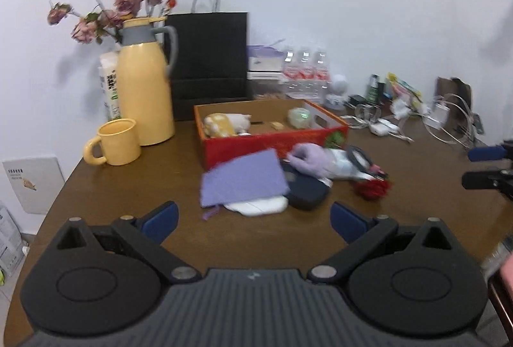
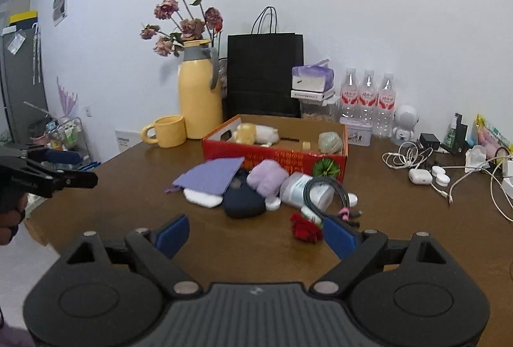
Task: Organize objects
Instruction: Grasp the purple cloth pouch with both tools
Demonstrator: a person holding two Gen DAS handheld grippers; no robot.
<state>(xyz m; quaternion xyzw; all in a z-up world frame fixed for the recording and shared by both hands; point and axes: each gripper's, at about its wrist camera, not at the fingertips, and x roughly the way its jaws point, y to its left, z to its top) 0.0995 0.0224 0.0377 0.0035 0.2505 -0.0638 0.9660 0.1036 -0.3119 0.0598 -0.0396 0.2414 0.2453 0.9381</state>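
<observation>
An open red cardboard box (image 1: 272,143) (image 2: 275,158) stands mid-table and holds a yellow-white plush toy (image 2: 256,133) and a pale green ball (image 2: 330,141). In front of the box lies a pile: a purple cloth pouch (image 1: 243,178) (image 2: 211,175), a white pad (image 1: 259,206), a dark navy pouch (image 2: 243,202), a lilac plush piece (image 2: 267,178), a white bottle (image 2: 301,188), a black cable loop (image 2: 333,196) and a red fabric rose (image 1: 373,188) (image 2: 306,230). My left gripper (image 1: 254,222) is open just short of the pile, holding nothing. My right gripper (image 2: 256,236) is open too, its right finger beside the rose.
A yellow jug (image 1: 144,97) with dried flowers, a yellow mug (image 1: 117,143) and a black paper bag (image 2: 264,74) stand behind the box. Water bottles (image 2: 368,103), chargers and white cables (image 2: 416,161) fill the right. The table (image 1: 105,206) ends close on the left.
</observation>
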